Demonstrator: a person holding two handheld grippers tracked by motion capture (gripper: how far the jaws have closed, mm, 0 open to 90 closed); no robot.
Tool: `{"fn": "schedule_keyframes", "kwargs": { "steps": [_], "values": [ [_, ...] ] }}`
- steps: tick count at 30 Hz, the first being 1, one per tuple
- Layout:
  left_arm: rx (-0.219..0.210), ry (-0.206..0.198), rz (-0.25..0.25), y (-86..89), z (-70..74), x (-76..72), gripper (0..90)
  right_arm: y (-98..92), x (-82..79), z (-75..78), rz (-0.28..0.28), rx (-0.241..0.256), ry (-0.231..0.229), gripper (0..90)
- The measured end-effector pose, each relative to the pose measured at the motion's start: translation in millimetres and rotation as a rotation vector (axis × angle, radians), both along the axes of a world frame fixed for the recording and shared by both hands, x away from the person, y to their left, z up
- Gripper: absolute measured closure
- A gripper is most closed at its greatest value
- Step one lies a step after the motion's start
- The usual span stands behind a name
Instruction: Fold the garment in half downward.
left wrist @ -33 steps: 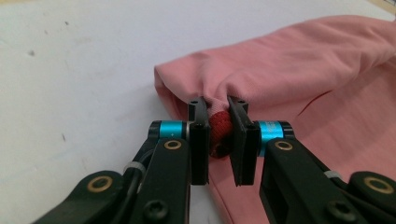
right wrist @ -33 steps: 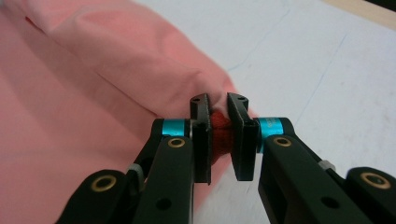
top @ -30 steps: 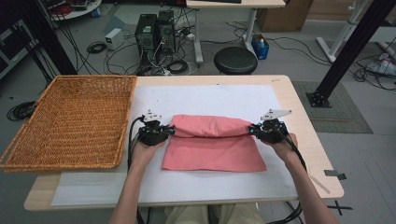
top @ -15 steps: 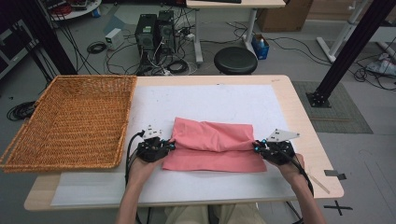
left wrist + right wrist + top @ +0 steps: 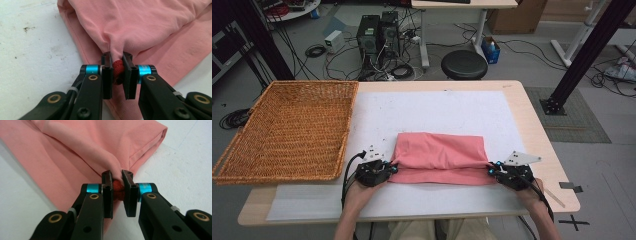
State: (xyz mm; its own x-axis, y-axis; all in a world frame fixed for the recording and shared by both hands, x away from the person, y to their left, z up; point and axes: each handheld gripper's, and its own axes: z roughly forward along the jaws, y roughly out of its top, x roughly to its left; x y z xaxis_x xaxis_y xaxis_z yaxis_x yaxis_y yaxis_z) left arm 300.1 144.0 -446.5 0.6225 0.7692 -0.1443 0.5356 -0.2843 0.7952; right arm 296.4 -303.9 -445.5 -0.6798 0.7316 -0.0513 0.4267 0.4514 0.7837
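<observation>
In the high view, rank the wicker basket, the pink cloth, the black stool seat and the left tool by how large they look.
1. wicker basket
2. pink cloth
3. and 4. black stool seat and left tool: look alike; the stool sits farther off, so unranked.

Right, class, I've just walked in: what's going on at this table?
A person is folding a pink cloth on a white mat with two hand-held grippers. The left gripper and the right gripper each pinch a bunched bit of the upper layer at opposite ends, near the table's front edge. A wicker basket sits at the left, with nothing in it.
</observation>
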Motion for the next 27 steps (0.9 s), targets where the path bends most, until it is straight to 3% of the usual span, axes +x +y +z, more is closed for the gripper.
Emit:
{"fn": "schedule_keyframes", "kwargs": {
  "steps": [3,5,7,9,11,13,16,19,20,23,27],
  "values": [
    [0.009,0.028,-0.006,1.5,-3.3,-1.8,79.8,0.3,-3.6,-1.8,-0.001,-0.024,0.014,77.0],
    [0.005,0.037,-0.009,2.6,-1.3,-3.8,74.9,-1.3,-5.1,-1.6,-0.001,-0.028,0.026,70.6],
    [-0.033,0.026,-0.010,5.1,6.7,-6.3,63.9,-5.8,-8.2,3.6,-0.015,0.043,0.042,65.8],
    [-0.054,0.004,0.002,5.4,14.3,-6.2,59.8,-10.7,-10.3,11.8,-0.036,0.135,0.043,65.4],
    [-0.044,-0.015,0.014,2.7,19.3,-3.1,59.6,-12.4,-8.5,17.7,-0.057,0.194,0.042,63.2],
    [-0.030,-0.015,0.040,-0.7,20.4,1.2,57.3,-11.4,-6.8,22.7,-0.083,0.214,0.031,62.4],
    [0.007,0.015,0.064,-6.9,14.3,7.5,56.7,-5.4,-2.8,23.4,-0.116,0.161,0.024,62.4],
    [0.049,0.044,0.074,-13.7,4.1,13.7,57.9,2.8,5.2,11.1,-0.134,0.092,0.071,63.8],
    [0.056,0.048,0.058,-14.9,2.1,14.8,63.5,5.7,7.0,7.4,-0.124,0.081,0.085,68.2],
    [0.051,0.027,0.038,-17.8,2.0,13.0,80.1,14.7,8.3,-1.5,-0.079,0.031,0.100,83.6],
    [0.017,-0.002,0.040,-12.0,8.1,5.8,81.9,11.6,4.2,1.3,-0.098,0.051,0.093,87.1]
  ]
}}
